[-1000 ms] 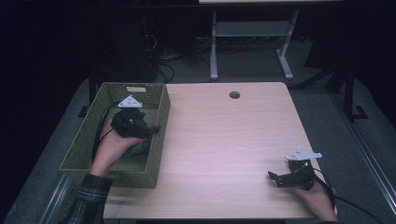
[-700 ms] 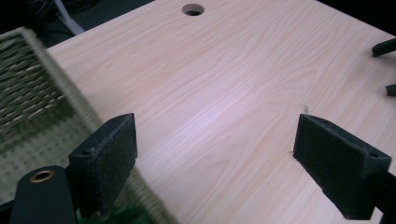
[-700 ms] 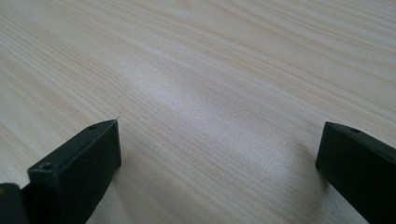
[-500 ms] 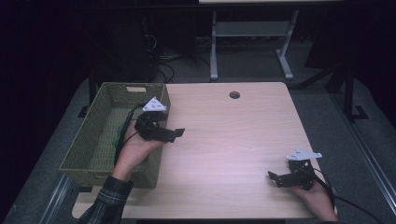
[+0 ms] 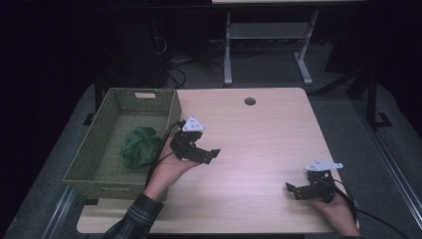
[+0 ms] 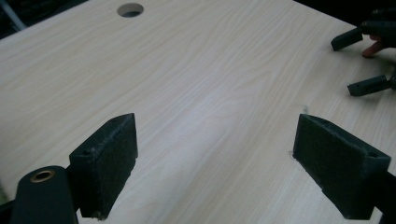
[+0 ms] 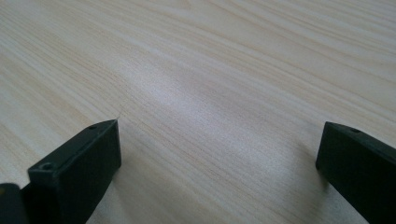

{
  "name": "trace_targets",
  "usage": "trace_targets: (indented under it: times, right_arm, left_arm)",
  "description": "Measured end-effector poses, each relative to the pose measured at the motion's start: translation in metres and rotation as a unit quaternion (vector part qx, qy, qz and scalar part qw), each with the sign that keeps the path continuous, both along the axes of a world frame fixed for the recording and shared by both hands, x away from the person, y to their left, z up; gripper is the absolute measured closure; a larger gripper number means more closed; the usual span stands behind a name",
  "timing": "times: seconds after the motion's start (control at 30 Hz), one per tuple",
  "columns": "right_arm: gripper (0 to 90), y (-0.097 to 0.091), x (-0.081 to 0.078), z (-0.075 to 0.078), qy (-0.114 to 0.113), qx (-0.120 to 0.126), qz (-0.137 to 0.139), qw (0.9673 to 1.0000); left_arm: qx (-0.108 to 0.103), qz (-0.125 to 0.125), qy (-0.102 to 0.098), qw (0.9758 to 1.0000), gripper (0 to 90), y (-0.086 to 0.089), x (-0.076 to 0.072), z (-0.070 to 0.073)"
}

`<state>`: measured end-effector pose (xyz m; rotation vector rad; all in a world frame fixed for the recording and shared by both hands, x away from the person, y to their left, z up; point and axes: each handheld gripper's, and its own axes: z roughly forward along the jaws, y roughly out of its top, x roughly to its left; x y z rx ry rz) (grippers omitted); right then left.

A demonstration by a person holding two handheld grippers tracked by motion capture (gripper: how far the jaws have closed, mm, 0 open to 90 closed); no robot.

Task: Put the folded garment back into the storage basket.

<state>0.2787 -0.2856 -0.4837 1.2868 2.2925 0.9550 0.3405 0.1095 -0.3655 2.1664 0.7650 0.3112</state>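
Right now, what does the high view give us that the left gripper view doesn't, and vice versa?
High view alone: the green wicker basket at the table's left with a green cloth inside, and the person's hands. Left gripper view alone: a close look along the left hand-held gripper, jaws wide apart with nothing between. Shared: the wooden table, its round hole, and the right hand-held gripper.

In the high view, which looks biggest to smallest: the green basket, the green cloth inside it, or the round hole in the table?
1. Green basket, clearly largest.
2. Green cloth, covering part of the basket's floor.
3. Round hole, smallest, though it lies farther from the camera.
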Motion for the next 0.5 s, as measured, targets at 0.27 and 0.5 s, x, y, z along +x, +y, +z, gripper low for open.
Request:
trace_targets:
  times: [0.27, 0.5]
  right_arm:
    - [0.0, 0.000, 0.000, 0.000, 0.000, 0.000, 0.000, 1.0000]
    - [0.0, 0.000, 0.000, 0.000, 0.000, 0.000, 0.000, 1.0000]
  left_arm:
    - [0.016, -0.009, 0.006, 0.9998, 13.4, -0.017, -0.005, -0.034]
    - [0.032, -0.009, 0.015, 0.9994, 13.4, -0.021, -0.004, -0.058]
